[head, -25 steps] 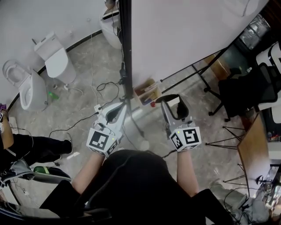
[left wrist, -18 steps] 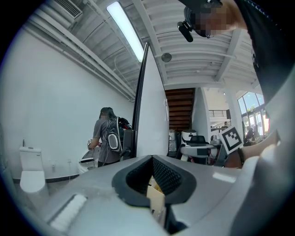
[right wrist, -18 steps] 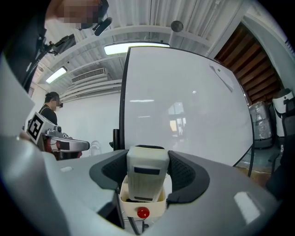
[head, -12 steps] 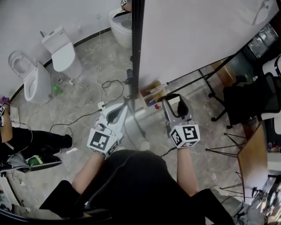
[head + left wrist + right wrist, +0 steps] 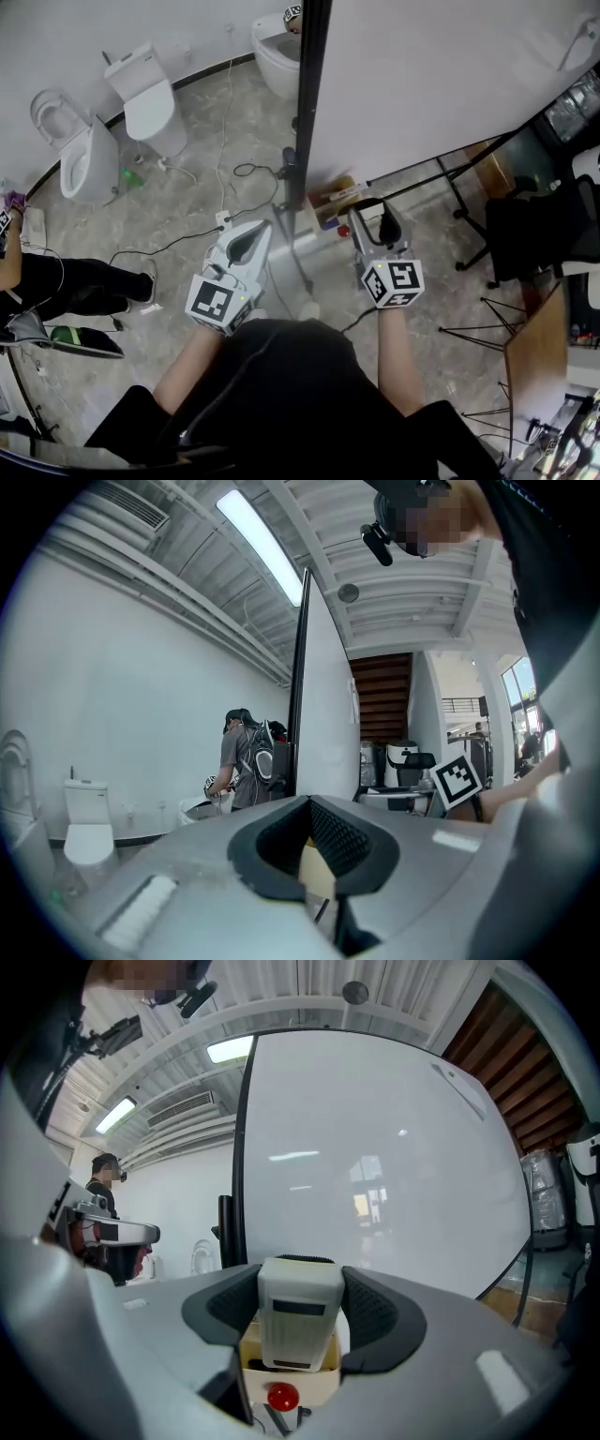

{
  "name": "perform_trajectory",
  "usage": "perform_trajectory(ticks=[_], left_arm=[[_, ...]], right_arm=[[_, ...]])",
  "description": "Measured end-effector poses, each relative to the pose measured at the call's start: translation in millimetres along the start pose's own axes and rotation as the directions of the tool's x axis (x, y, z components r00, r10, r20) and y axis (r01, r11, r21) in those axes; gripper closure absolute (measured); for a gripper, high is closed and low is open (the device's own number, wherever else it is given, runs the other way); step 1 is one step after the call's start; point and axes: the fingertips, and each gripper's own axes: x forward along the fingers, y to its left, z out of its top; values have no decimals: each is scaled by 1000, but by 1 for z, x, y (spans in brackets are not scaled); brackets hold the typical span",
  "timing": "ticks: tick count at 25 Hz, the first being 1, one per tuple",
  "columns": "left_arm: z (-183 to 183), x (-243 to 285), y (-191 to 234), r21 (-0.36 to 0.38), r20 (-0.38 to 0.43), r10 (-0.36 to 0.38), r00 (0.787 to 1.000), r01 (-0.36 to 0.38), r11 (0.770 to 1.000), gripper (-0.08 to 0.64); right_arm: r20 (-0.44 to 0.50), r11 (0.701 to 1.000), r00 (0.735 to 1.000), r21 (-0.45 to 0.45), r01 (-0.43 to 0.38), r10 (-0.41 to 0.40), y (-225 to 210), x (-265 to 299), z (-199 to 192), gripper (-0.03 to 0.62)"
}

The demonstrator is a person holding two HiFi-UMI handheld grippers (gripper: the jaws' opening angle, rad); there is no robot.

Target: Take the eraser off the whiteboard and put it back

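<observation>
whiteboard (image 5: 375, 1166) backdrop: right gripper view shows eraser (image 5: 298, 1321) clamped.

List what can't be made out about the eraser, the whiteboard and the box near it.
- Eraser, right gripper view: sides covered by the pads of the right gripper; label print too small to read.
- Box, same view: contents hidden behind the eraser; only something red and round shows.
- Whiteboard, head view: top cut off by the picture's edge.
- Whiteboard's face, left gripper view: seen almost edge-on, so nothing on it shows.
</observation>
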Motion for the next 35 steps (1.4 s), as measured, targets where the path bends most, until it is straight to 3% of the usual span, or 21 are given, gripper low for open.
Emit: perform_trajectory(ticks=[8, 18, 31, 35], left_arm=[[-1, -5, 6, -33, -5, 56, 998, -56, 998, 554], [-14, -8, 12, 33, -26, 66, 997, -65, 997, 554], [-5, -11, 15, -20, -18, 112, 994, -113, 993, 554], [-7, -13, 17, 27, -22, 102, 995, -101, 995, 554]], right_arm=[[-22, 1000, 1000, 2, -18, 18, -3, 15, -13, 318], [-66, 1000, 998, 23, -12, 13, -14, 24, -40, 318], [-106, 1000, 994, 2, -3, 3, -15, 32, -57, 314], [-112, 1000, 994, -7, 5, -6, -15, 32, -58, 314]])
